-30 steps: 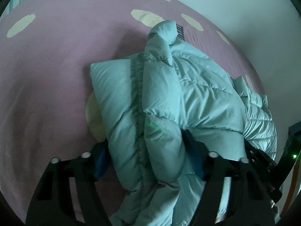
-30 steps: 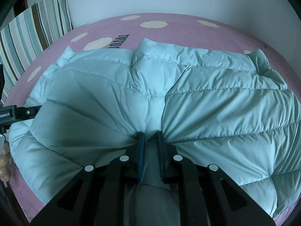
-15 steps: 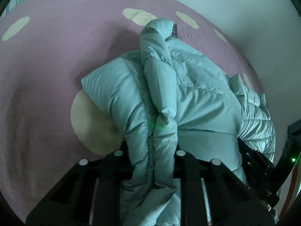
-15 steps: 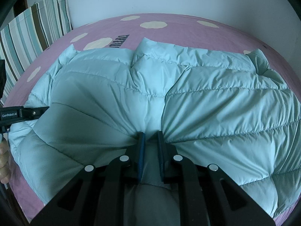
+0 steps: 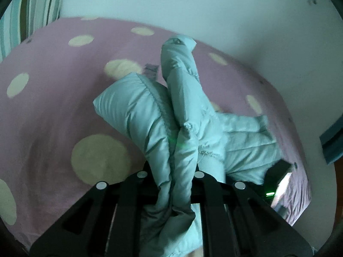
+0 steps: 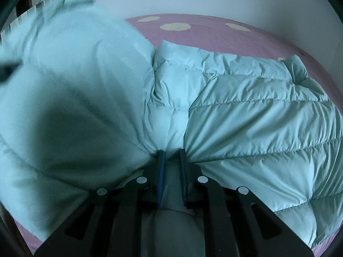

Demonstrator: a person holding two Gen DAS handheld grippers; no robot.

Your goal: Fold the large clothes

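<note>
left gripper [image 5: 174, 171]: clamped on puffy jacket [image 5: 150, 115] edge, lifting it to fold | right gripper [image 6: 171, 171]: clamped on jacket, pinning it to bed [image 5: 42, 111]

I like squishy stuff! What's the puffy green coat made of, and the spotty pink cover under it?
The coat looks like thin, slightly shiny nylon-type shell over soft filling: stitched rows puff up. The cover looks like matte woven cotton, probably; it shows no shine.
</note>
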